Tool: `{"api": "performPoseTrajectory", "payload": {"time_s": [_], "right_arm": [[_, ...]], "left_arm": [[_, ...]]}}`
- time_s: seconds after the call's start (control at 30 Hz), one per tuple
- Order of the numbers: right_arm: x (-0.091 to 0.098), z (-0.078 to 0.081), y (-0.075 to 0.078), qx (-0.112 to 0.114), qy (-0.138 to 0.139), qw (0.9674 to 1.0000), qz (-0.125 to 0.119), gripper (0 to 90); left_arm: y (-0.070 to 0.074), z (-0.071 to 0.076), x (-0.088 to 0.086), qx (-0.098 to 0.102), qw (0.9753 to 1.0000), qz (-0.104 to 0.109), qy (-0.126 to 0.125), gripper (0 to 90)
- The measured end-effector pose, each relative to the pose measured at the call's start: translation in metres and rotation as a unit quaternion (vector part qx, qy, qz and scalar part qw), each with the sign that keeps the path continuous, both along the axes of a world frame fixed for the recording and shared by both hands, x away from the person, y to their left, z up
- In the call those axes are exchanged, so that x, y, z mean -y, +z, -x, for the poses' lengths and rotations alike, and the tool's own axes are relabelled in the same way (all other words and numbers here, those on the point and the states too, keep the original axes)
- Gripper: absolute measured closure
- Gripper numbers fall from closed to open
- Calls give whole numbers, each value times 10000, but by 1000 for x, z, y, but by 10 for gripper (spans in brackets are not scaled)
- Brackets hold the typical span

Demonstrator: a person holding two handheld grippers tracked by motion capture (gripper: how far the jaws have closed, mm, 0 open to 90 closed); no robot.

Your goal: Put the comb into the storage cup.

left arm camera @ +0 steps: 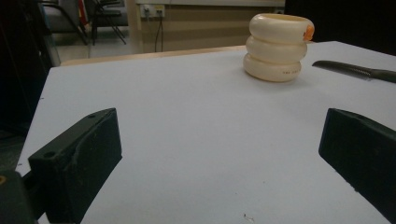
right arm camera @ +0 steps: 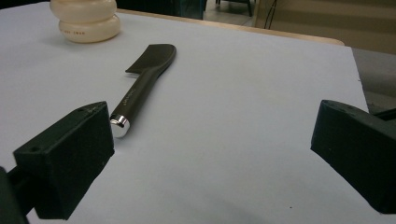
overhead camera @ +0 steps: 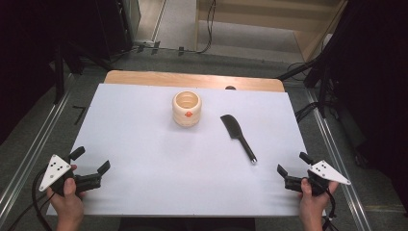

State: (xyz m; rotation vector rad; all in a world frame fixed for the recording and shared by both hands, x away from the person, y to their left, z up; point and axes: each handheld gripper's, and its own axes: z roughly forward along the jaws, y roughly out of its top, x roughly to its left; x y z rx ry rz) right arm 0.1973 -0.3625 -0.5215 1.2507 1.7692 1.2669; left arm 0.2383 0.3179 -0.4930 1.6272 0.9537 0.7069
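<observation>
While both grippers sit spread and empty at the near corners in the high view, left gripper (overhead camera: 91,167) and right gripper (overhead camera: 293,168), the black spatula (overhead camera: 238,136) lies flat right of the cream ringed cup (overhead camera: 186,109). From the left gripper view, the cup (left arm camera: 278,46) stands far off, so a hasty reach could topple it. Seen in the right gripper view, the spatula's (right arm camera: 142,86) thin handle hugs the table (right arm camera: 243,121), so the jaws could skid over it and spin it away.

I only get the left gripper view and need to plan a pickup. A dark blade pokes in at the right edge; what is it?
Observer: A black spatula, lying flat on the white table, with a shiny cap at the handle's end.
Operator: Which end lies closer to the cream ringed holder?
Observer: The blade; the handle points toward the right gripper.
Operator: Is that gripper holding anything?
Observer: No, its jaws stand open, with nothing between them.
Operator: Anything in the holder?
Observer: The cream ringed holder looks empty from above.
</observation>
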Motion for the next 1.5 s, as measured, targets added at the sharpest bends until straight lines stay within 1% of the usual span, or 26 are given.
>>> {"api": "performPoseTrajectory", "payload": {"time_s": [0.17, 0.3, 0.37, 0.43, 0.47, 0.53, 0.6, 0.7, 0.9, 0.93, 0.97, 1.0, 1.03, 1.1, 1.13, 1.2, 1.23, 1.27, 1.3, 1.37, 1.4, 1.43, 1.5], "right_arm": [[-2, 0, 0, 0, -5, 10000, 29, 0], [-2, 0, 1, -6, -43, 10000, 42, 0], [-3, -1, 2, -55, -35, 10000, 67, 0], [-4, -1, 2, -86, 21, 9998, 155, 0], [-5, -1, 3, -92, -3, 9998, 180, 0], [-6, 0, 4, -151, 1, 9998, 155, 0], [-9, 0, 7, -188, 63, 9996, 196, 0], [-14, -1, 12, -259, 129, 9986, 435, 0], [-18, -3, 23, -399, 198, 9978, 489, 0], [-18, -3, 23, -399, 198, 9978, 489, 0], [-19, -5, 28, -402, 202, 9975, 549, 0], [-19, -5, 28, -402, 202, 9975, 549, 0], [-20, -7, 34, -401, 210, 9975, 548, 0], [-20, -9, 36, -414, 209, 9975, 541, 0], [-21, -12, 42, -415, 242, 9973, 555, 0], [-23, -15, 47, -448, 268, 9970, 564, 0], [-23, -15, 47, -448, 268, 9970, 564, 0], [-24, -17, 49, -476, 273, 9968, 580, 0], [-25, -21, 54, -540, 320, 9967, 521, 0], [-25, -22, 56, -556, 348, 9967, 481, 0], [-26, -25, 58, -612, 378, 9964, 439, 0], [-28, -30, 60, -716, 444, 9956, 412, 0], [-31, -35, 61, -807, 514, 9945, 422, 0]], "left_arm": [[-1, 0, 1, 1, 10000, 2, 25, 0], [-1, -1, 3, 16, 10000, -74, 52, 0], [-2, -1, 3, 17, 9999, -101, 62, 0], [-2, -2, 3, 11, 9999, -103, 60, 0], [-2, -1, 3, 16, 9999, -99, 70, 0], [-2, 0, 4, 46, 9999, -114, 58, 0], [-2, 0, 4, 44, 9999, -125, 60, 0], [-2, 0, 6, 30, 9998, -182, 25, 0], [-2, 0, 7, 26, 9998, -214, -26, 0], [-2, 0, 7, 27, 9997, -227, -30, 0], [-2, 0, 7, 21, 9997, -238, -48, 0], [-2, 0, 7, 21, 9997, -238, -48, 0], [-3, -1, 8, 12, 9997, -250, -47, 0], [-3, -1, 8, 2, 9997, -247, -64, 0], [-3, -1, 9, 1, 9997, -252, -70, 0], [-3, -1, 9, -2, 9996, -275, -75, 0], [-3, -1, 9, 0, 9996, -273, -75, 0], [-3, -1, 9, 3, 9996, -277, -92, 0], [-3, -1, 10, 2, 9996, -279, -99, 0], [-3, -1, 10, -10, 9996, -279, -90, 0], [-3, -2, 10, -8, 9995, -288, -88, 0], [-3, -2, 10, -1, 9996, -281, -85, 0], [-3, -2, 10, -4, 9996, -292, -42, 0]]}}
